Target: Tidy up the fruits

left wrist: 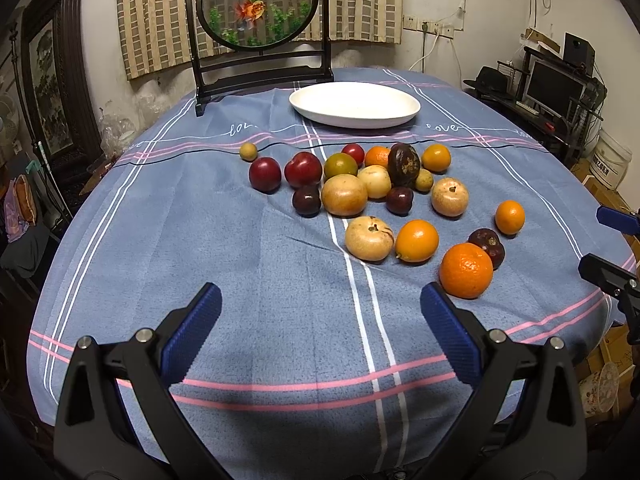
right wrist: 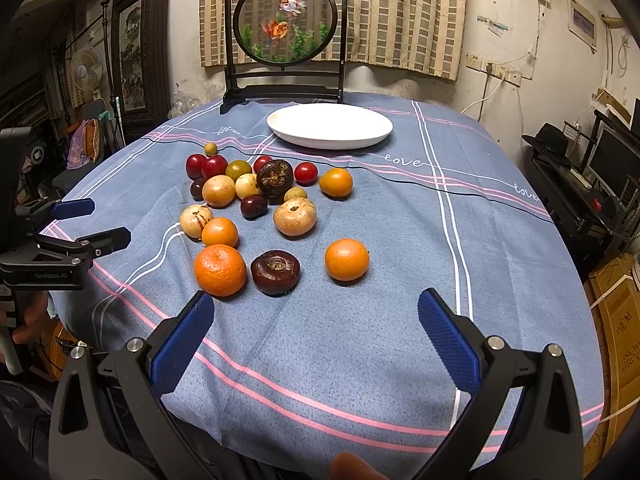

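Several fruits lie loose on a blue tablecloth: oranges, red plums, pale round fruits, dark brown ones. An empty white plate (left wrist: pixel 354 104) sits behind them, also in the right wrist view (right wrist: pixel 330 125). My left gripper (left wrist: pixel 320 312) is open and empty near the front edge, its right finger close to a large orange (left wrist: pixel 466 270). My right gripper (right wrist: pixel 316 320) is open and empty, just short of that orange (right wrist: pixel 220 270), a dark brown fruit (right wrist: pixel 275 272) and another orange (right wrist: pixel 346 259). Each gripper shows at the edge of the other's view, the right one (left wrist: pixel 612 248) and the left one (right wrist: pixel 86 222).
A framed goldfish screen (left wrist: pixel 260 20) stands at the table's back behind the plate. The table drops off at left and right. A desk with a monitor (left wrist: pixel 556 88) is at the right, framed pictures and a fan (right wrist: pixel 86 68) at the left.
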The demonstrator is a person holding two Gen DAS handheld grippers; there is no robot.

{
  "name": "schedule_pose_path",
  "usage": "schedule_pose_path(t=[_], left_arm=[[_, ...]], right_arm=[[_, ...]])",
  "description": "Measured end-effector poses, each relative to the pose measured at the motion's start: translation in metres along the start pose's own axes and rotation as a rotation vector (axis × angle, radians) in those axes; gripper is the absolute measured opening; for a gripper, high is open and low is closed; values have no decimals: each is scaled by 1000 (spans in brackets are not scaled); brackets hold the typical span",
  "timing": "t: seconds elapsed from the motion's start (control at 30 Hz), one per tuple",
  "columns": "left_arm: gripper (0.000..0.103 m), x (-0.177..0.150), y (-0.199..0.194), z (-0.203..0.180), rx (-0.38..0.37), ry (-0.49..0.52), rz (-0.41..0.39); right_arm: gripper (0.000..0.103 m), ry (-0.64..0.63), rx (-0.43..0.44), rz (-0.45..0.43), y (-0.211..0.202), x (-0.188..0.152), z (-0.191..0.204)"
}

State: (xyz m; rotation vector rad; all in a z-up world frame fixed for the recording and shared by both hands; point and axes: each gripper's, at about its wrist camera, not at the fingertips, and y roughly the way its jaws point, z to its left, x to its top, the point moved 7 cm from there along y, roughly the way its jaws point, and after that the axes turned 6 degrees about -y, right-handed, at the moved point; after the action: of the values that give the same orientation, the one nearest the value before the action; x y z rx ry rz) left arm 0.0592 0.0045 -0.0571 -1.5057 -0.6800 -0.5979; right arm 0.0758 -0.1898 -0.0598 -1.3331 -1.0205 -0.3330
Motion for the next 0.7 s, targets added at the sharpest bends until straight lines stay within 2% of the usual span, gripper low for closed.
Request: schedule_pose_path(t=[0.47,0.7], left_arm=[[101,0,9,1,-2,2,17],[101,1,17,3,-11,0,35]], right_arm=[[102,-2,3,13,5,2,-2],[102,-2,31,-13,8,5,-2]])
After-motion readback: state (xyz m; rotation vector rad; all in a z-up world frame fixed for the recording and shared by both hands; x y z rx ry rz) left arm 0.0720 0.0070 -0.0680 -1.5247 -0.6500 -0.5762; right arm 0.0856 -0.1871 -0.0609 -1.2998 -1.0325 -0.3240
